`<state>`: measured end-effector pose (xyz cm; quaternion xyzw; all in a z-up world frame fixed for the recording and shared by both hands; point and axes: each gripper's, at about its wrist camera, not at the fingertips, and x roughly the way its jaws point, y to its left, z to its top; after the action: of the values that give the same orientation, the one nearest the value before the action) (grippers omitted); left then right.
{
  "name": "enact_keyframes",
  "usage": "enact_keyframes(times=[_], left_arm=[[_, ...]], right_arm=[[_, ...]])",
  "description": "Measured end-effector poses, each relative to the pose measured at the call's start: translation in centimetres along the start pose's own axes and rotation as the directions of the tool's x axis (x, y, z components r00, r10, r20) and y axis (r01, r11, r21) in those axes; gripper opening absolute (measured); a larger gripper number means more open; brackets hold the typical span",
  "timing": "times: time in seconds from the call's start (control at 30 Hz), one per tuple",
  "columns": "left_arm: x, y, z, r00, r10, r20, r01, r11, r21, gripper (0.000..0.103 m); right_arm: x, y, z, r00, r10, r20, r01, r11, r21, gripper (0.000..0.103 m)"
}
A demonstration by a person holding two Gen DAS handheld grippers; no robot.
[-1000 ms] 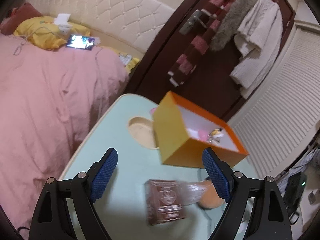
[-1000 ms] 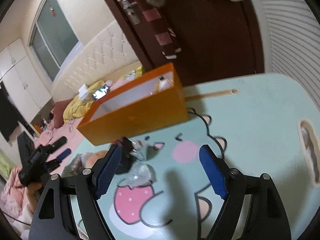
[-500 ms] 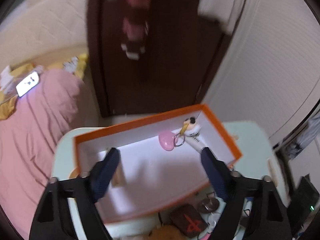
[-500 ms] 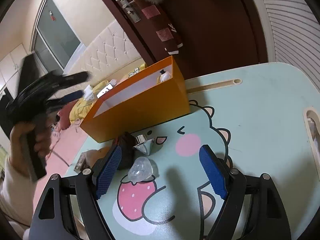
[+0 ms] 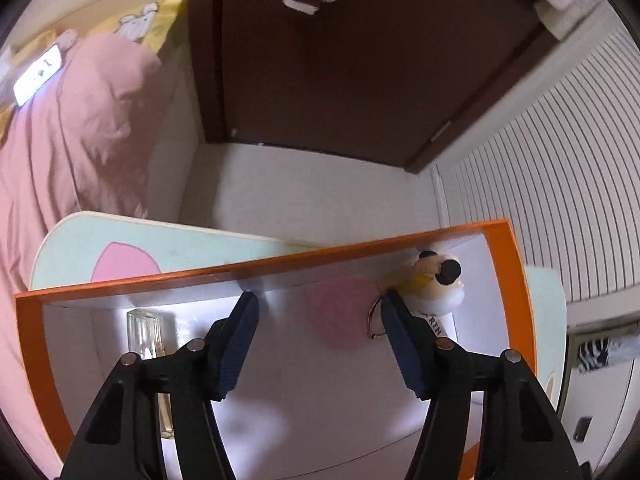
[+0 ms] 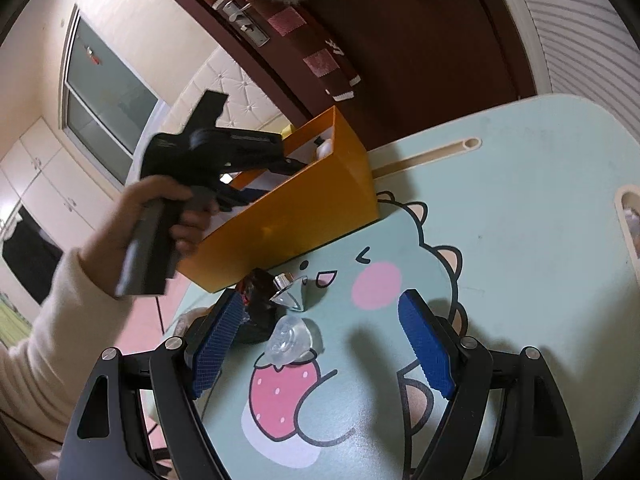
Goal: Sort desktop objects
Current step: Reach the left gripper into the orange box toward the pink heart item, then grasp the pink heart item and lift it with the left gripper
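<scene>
1. Two blue pads of the left gripper (image 5: 318, 312) stand wide apart with nothing between them, low inside the orange box (image 5: 264, 268). A clear glass bottle (image 5: 146, 336) lies by its left wall; a plush keychain (image 5: 438, 280) and a pink heart (image 5: 340, 312) lie at the right. This looks like a drop-off, or a reach for something.

2. Right gripper (image 6: 320, 332), jaws spread and empty, hovers over a clear suction cup (image 6: 292, 338), a silver cone (image 6: 290, 294) and a dark packet (image 6: 258, 304) on the table (image 6: 520, 200). Any pick needs centring on one; they crowd together.
</scene>
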<state>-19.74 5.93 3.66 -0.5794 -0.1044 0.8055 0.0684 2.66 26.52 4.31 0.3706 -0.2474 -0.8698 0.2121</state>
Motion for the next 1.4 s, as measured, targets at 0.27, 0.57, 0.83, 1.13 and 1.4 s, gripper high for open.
enact_keyframes(times=[0.27,0.57,0.83,1.13,1.4], left_arm=[[-0.6,1.7,-0.8,0.996,0.081,-0.035,-0.079,0.995,0.061,0.043],[-1.5,2.9,-0.6,0.999,0.031,-0.010,-0.031,1.000,0.004,0.043],[0.2,1.4,-0.8,0.991,0.136,-0.015,-0.133,0.985,0.111,0.036],[-4.3,2.7,-2.7,0.989,0.012,0.146,-0.029,0.993,0.111,0.035],[-12.2,1.9,-10.6,0.959,-0.134,0.248,0.087,0.978,0.191,0.035]], right_arm=[[0.0,-0.7,0.2,0.999,0.032,-0.009,-0.031,0.998,0.056,0.080],[0.2,-0.5,0.1,0.999,0.030,-0.019,-0.030,0.998,0.048,0.080],[0.0,-0.6,0.0,0.999,0.032,-0.020,-0.031,0.998,0.054,0.080],[0.0,-0.4,0.1,0.999,0.035,-0.025,-0.033,0.998,0.054,0.080],[0.3,-0.3,0.0,0.999,0.022,-0.025,-0.021,0.999,0.036,0.080]])
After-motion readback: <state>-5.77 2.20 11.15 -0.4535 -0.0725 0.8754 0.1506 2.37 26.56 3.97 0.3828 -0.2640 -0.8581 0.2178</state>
